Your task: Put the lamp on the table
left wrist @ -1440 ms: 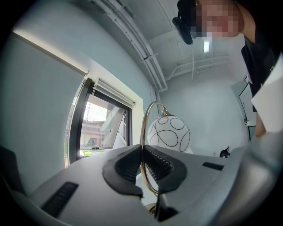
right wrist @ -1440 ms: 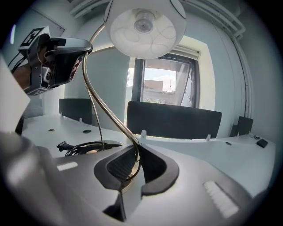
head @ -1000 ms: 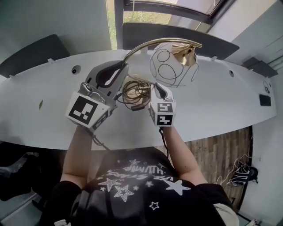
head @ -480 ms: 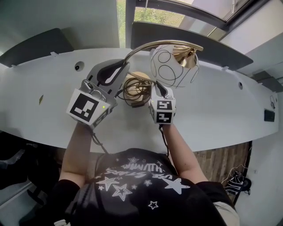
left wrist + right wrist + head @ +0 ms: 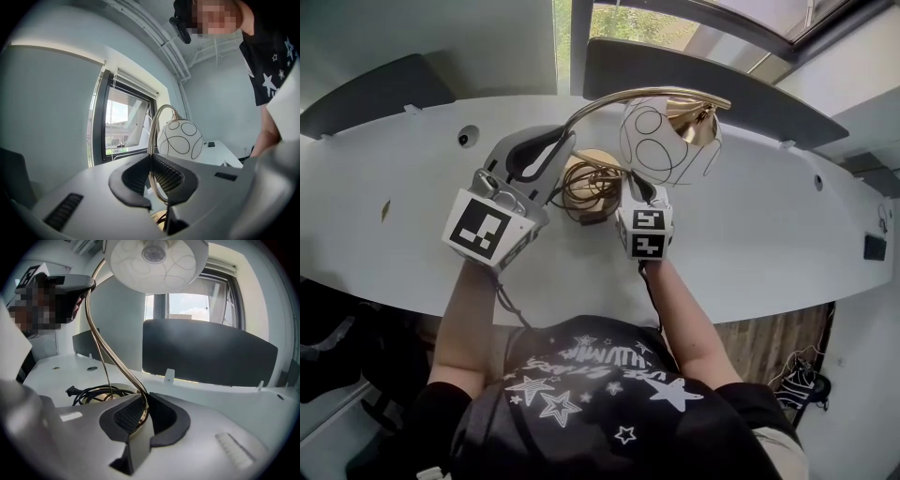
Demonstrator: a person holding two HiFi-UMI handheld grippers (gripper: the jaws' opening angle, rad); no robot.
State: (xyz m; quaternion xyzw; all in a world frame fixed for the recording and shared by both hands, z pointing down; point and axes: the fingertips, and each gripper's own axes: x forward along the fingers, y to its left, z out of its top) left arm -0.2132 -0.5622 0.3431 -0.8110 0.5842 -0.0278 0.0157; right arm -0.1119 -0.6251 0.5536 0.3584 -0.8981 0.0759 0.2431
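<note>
Brass lamp, one; left tool, right tool clamp stem.

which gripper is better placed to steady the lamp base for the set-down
Likely the right gripper: it is shut low on the curved brass lamp stem, just above the round base. The left gripper is shut higher, on the stem's curve.

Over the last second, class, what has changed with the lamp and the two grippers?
Nothing clearly moved; the slight shift in the head view looks like the camera's own. The left gripper and right gripper stay shut on the gold stem of the lamp, upright over the white table.
</note>
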